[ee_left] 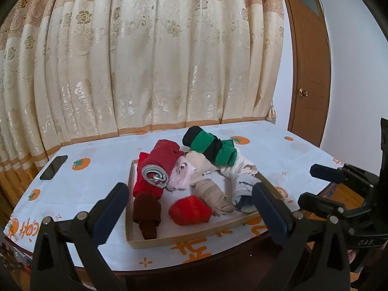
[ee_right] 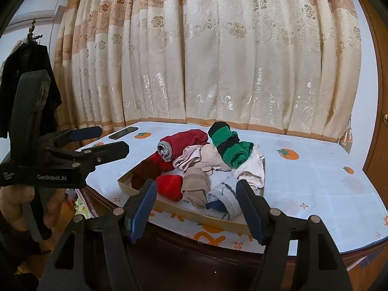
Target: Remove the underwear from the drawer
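With both grippers' jaws released short of the drawer (ee_left: 184,241), we should close the right gripper (ee_right: 196,208) squarely on the nearest grey underwear (ee_right: 224,200).

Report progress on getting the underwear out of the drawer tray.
Done: nothing visibly; no garment lies on the tablecloth outside the shallow tray. In hand: nothing; the left claw and right claw both hover open and empty before it. Left: the whole pile, from the green-and-black roll to the red bundle.

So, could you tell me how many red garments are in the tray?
3: a big grey-banded roll at the back left, a maroon roll front left, a small bright-red bundle beside it. Others may be hidden.
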Tool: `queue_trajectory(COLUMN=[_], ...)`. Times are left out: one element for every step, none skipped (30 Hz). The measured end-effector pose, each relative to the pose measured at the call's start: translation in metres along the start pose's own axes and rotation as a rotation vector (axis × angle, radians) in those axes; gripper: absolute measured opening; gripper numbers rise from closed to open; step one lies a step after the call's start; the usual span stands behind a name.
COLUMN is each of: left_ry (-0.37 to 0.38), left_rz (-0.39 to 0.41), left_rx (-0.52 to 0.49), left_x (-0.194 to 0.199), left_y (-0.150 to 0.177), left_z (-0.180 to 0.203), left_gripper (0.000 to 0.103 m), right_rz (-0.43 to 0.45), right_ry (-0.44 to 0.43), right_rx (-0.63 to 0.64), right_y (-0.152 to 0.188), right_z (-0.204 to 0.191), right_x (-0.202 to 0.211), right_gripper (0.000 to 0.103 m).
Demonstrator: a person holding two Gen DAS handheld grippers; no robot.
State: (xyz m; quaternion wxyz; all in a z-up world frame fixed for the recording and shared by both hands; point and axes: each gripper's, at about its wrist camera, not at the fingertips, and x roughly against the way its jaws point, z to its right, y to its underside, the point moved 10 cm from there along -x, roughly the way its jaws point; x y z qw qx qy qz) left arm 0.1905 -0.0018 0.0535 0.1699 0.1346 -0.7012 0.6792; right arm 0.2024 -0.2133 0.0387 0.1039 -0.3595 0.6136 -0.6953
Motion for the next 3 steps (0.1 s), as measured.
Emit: queue_trajectory(left_ry=[-0.001, -0.006, -0.007], left_rz=[0.003, 0.006, 0.007], left_rx=[-0.004, -0.007, -0.009], left_x=[0.0002, 0.0001, 0.0], left_y=[0.0001, 0.0003, 0.0009], left_z=[0.0008, 0.0012, 0.0015], left_gripper=[0.103, 0.103, 0.103], right_rz=[-0.001, -0.002, -0.001], right_ry=[0.0, -0.001, 0.0], right_rx=[0.0, -0.001, -0.001], right_y=[-0.0001, -0.0001, 0.0002], right_z=[0.0003, 0.0006, 0.0001], right_x=[-0.0006, -0.0009, -0.0002], right_gripper=[0.07, 0.07, 0.07])
